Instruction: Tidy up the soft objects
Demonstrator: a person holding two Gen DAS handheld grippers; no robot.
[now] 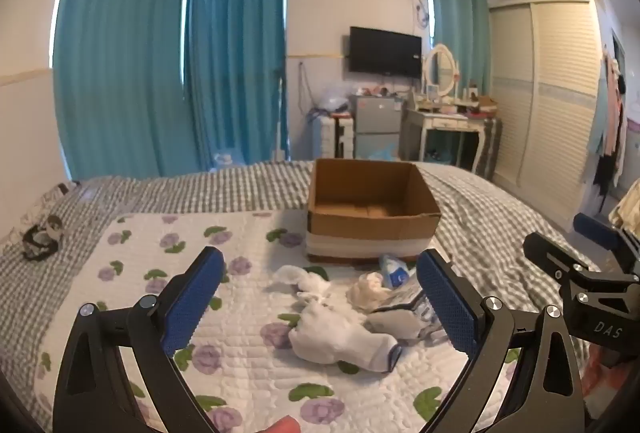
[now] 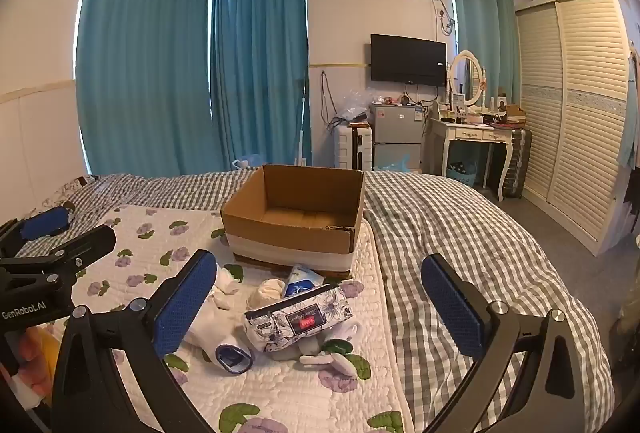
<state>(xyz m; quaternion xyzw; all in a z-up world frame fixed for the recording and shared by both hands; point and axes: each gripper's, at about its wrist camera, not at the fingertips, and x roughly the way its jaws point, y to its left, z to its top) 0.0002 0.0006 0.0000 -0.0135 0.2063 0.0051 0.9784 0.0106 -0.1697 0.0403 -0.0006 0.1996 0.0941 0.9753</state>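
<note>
A pile of soft things lies on the flowered quilt (image 1: 224, 365) in front of an open cardboard box (image 1: 372, 211), which looks empty. White socks (image 1: 340, 333) lie in the left wrist view, with a cream bundle (image 1: 370, 289) and a blue-white tissue pack (image 1: 394, 269) behind. In the right wrist view a floral pouch (image 2: 300, 319) lies across the pile, with the white socks (image 2: 216, 325), tissue pack (image 2: 302, 279) and box (image 2: 296, 217). My left gripper (image 1: 320, 301) is open and empty above the socks. My right gripper (image 2: 320, 307) is open and empty above the pouch.
The bed has a grey checked cover (image 2: 460, 245). A black-and-white item (image 1: 42, 239) lies at the bed's far left. Teal curtains, a wall TV, a small fridge, a dressing table and a louvred wardrobe (image 2: 576, 105) stand beyond the bed.
</note>
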